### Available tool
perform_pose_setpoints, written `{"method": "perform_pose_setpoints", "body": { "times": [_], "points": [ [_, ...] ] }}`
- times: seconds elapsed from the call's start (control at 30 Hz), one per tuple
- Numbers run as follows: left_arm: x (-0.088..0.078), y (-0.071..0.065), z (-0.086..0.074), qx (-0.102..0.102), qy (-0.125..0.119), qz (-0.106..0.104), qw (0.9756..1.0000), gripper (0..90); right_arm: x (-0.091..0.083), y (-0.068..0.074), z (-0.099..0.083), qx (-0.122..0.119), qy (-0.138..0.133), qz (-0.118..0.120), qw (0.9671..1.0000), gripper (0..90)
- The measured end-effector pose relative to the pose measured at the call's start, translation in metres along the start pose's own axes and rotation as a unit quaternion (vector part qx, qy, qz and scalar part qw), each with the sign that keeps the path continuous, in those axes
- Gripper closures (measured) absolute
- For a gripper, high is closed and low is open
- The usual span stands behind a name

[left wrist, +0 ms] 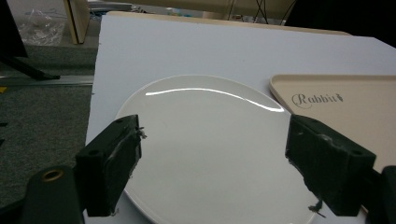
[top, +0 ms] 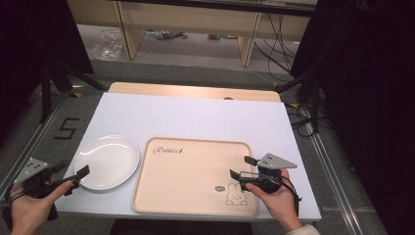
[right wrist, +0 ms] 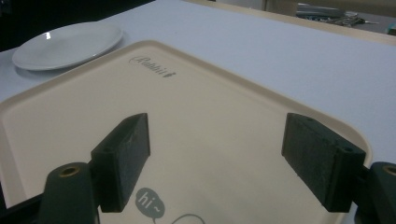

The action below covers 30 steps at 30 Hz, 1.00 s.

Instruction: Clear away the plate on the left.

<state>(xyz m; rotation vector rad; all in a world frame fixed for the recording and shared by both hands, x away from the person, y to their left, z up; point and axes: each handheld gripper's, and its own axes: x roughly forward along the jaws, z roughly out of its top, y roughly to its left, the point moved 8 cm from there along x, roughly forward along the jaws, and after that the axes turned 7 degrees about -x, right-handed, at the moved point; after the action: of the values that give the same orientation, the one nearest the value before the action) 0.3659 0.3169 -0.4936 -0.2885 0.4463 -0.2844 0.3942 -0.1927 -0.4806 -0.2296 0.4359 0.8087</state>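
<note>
A white round plate (top: pixel 106 161) lies on the white table top, just left of a beige tray (top: pixel 193 174) with a rabbit drawing and the word "Rabbit". My left gripper (top: pixel 73 172) is held at the plate's near-left rim, open, its jaws spanning the plate (left wrist: pixel 205 140) with nothing between them. At the tray's right edge my right gripper (top: pixel 243 166) is open over the bare tray (right wrist: pixel 210 121). The plate (right wrist: pixel 67 44) shows far off in the right gripper view, and the tray (left wrist: pixel 345 100) at the right in the left gripper view.
The white table top (top: pixel 195 115) lies on a wooden board and stretches bare behind the plate and tray. Dark tripod legs (top: pixel 49 83) stand left of the table, cables (top: pixel 303 117) and stands at its right. Wooden desks (top: pixel 195 24) are beyond.
</note>
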Motion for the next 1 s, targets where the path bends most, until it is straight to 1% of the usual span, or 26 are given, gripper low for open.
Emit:
{"method": "perform_pose_setpoints", "body": {
  "times": [0.03,0.07,0.1,0.17,0.2,0.23,0.27,0.3,0.33,0.37,0.4,0.43,0.47,0.5,0.53,0.57,0.63,0.67,0.7,0.73,0.77,0.8,0.83,0.87,0.93,1.0],
  "points": [
    [0.001,0.000,0.000,0.000,0.000,-0.001,1.0000,18.0,0.000,0.002,0.000,0.014,-0.003,0.003,0.9999,24.6],
    [0.001,0.000,0.000,0.000,0.000,-0.001,1.0000,18.7,0.000,0.002,0.000,0.014,-0.003,0.003,0.9999,24.6],
    [0.000,0.004,0.000,-0.002,0.013,0.001,0.9999,19.6,0.000,0.000,-0.001,0.016,-0.003,0.005,0.9999,25.8],
    [0.001,0.006,0.000,-0.009,0.015,0.002,0.9999,21.0,-0.001,-0.001,-0.002,0.016,0.001,-0.001,0.9999,26.4],
    [0.003,0.010,0.002,-0.018,0.014,0.004,0.9997,21.0,0.000,-0.004,-0.002,0.001,-0.001,-0.007,1.0000,27.0],
    [0.006,0.016,0.003,-0.019,0.016,0.009,0.9997,21.7,0.000,-0.001,-0.003,0.020,0.005,-0.001,0.9998,27.4],
    [0.008,0.021,0.003,-0.027,0.022,0.017,0.9992,22.2,0.000,-0.002,-0.001,0.012,0.005,-0.002,0.9999,28.2],
    [0.010,0.027,0.002,-0.040,0.030,0.024,0.9985,22.5,-0.001,-0.001,0.000,0.013,0.008,-0.006,0.9999,29.0],
    [0.012,0.035,0.004,-0.032,0.032,0.020,0.9988,22.8,0.001,-0.003,0.002,-0.003,0.001,-0.013,0.9999,29.7],
    [0.014,0.038,0.004,-0.042,0.037,0.017,0.9983,23.1,0.003,0.004,0.001,0.001,0.006,0.006,1.0000,30.6],
    [0.013,0.041,0.003,-0.054,0.050,0.025,0.9970,23.1,0.003,0.004,0.001,0.001,0.006,0.006,1.0000,30.6],
    [0.015,0.043,0.003,-0.063,0.045,0.023,0.9967,23.1,0.003,0.005,0.000,-0.004,0.013,0.005,0.9999,31.1],
    [0.017,0.044,0.003,-0.077,0.048,0.027,0.9954,23.3,0.001,0.006,0.000,-0.003,0.019,-0.009,0.9998,31.9],
    [0.018,0.046,0.003,-0.084,0.058,0.030,0.9944,23.9,0.003,0.008,0.001,-0.007,0.017,0.004,0.9998,32.3],
    [0.020,0.048,0.002,-0.082,0.065,0.027,0.9941,24.8,0.002,0.010,0.003,-0.006,0.014,0.002,0.9999,32.8],
    [0.022,0.050,0.002,-0.095,0.073,0.031,0.9924,25.7,0.003,0.011,0.004,-0.015,0.010,0.000,0.9998,33.1],
    [0.026,0.055,0.002,-0.100,0.084,0.033,0.9909,28.3,0.005,0.015,0.003,-0.013,0.012,0.012,0.9998,33.4],
    [0.027,0.057,0.002,-0.104,0.088,0.035,0.9901,29.6,0.003,0.015,0.002,-0.011,0.020,0.004,0.9997,33.6],
    [0.030,0.059,0.003,-0.115,0.085,0.034,0.9892,30.3,0.004,0.015,0.002,-0.011,0.022,0.002,0.9997,33.8],
    [0.032,0.061,0.003,-0.114,0.088,0.033,0.9890,31.8,0.004,0.013,0.002,-0.017,0.021,0.003,0.9996,33.9],
    [0.035,0.063,0.004,-0.121,0.087,0.034,0.9882,33.7,0.005,0.011,0.002,-0.028,0.018,0.005,0.9994,34.3],
    [0.036,0.065,0.003,-0.126,0.092,0.039,0.9870,33.7,0.005,0.011,0.002,-0.028,0.018,0.005,0.9994,34.3],
    [0.038,0.067,0.003,-0.131,0.095,0.040,0.9860,35.4,0.004,0.013,0.000,-0.008,0.025,0.009,0.9996,34.4],
    [0.040,0.068,0.003,-0.137,0.093,0.037,0.9855,37.8,0.004,0.014,0.000,-0.007,0.025,0.010,0.9996,34.5],
    [0.041,0.069,0.001,-0.148,0.103,0.040,0.9828,39.2,0.004,0.014,0.000,-0.006,0.025,0.008,0.9996,34.6],
    [0.043,0.069,-0.001,-0.160,0.103,0.034,0.9812,41.1,0.005,0.014,0.001,-0.010,0.023,0.010,0.9996,34.7]
  ]
}}
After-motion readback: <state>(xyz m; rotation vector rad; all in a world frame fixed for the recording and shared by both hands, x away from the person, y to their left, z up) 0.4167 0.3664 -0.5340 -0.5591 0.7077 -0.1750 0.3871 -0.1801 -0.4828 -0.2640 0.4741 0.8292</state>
